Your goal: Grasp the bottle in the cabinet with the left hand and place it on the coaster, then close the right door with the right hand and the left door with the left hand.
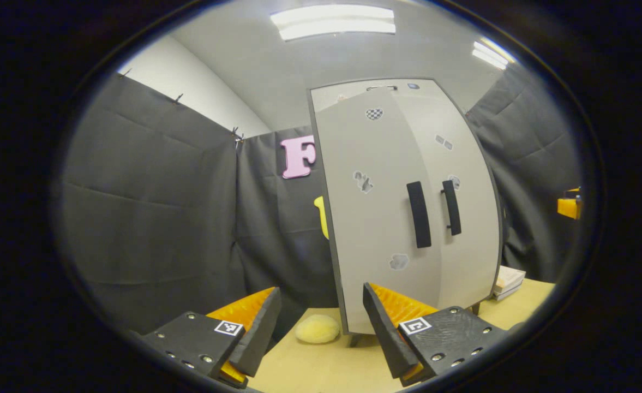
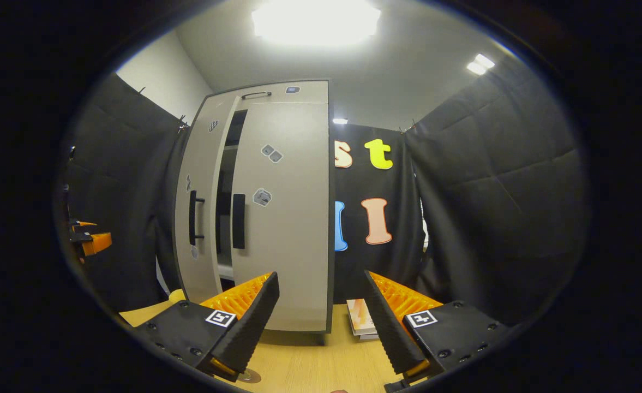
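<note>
Left gripper: fingers spread wide, nothing between them, low over the pale wooden tabletop.
Right gripper: fingers spread wide, nothing held, low over the same tabletop, facing the cabinet's right door.
Round metal-rimmed disc: flat on the tabletop just under the right gripper's left finger, mostly hidden; coaster or not, cannot tell.
Soft yellow rounded lump: on the tabletop near the cabinet's left front corner, past the left gripper's fingers.
Stack of flat books or booklets: on the tabletop just beside the cabinet's right side.
Tall grey two-door cabinet: upright on short legs on the tabletop, stickers on both doors.
Left door with black bar handle: ajar, swung slightly outward.
Right door with black bar handle: flush against the cabinet front.
Gap between doors: dark, narrow, a shelf edge visible inside.
Bottle: cannot tell where.
Ceiling light panels: lit, overhead.
</note>
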Demonstrator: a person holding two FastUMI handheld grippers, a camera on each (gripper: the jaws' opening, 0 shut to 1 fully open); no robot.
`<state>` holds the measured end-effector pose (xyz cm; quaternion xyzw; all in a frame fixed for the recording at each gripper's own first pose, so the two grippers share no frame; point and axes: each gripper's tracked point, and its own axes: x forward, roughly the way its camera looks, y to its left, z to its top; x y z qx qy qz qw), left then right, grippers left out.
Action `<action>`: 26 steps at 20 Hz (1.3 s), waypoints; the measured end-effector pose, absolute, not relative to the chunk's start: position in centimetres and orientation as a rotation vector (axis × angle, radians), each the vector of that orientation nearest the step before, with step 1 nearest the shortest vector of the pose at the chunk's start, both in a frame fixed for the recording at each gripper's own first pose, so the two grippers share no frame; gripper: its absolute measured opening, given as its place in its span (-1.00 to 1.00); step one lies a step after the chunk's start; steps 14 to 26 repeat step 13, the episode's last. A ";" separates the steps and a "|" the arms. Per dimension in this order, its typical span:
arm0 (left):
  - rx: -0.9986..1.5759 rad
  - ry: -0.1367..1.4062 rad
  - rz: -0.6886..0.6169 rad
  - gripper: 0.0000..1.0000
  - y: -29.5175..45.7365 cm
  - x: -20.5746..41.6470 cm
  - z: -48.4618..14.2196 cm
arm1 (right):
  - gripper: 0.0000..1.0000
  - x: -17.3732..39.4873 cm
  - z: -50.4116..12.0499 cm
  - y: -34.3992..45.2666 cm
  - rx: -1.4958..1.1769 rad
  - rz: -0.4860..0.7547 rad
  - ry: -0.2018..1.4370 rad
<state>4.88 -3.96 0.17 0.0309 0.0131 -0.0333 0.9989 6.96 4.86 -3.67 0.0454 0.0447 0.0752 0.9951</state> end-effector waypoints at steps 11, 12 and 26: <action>0.017 0.057 -0.062 0.79 -3.8 3.7 -1.0 | 0.94 5.5 -4.3 5.9 0.093 0.156 0.104; 0.018 0.054 -0.063 0.79 -3.8 3.6 -1.0 | 0.94 5.5 -4.2 5.8 0.094 0.154 0.103; 0.019 0.052 -0.064 0.79 -3.8 3.5 -1.1 | 0.94 5.5 -4.2 5.7 0.095 0.149 0.101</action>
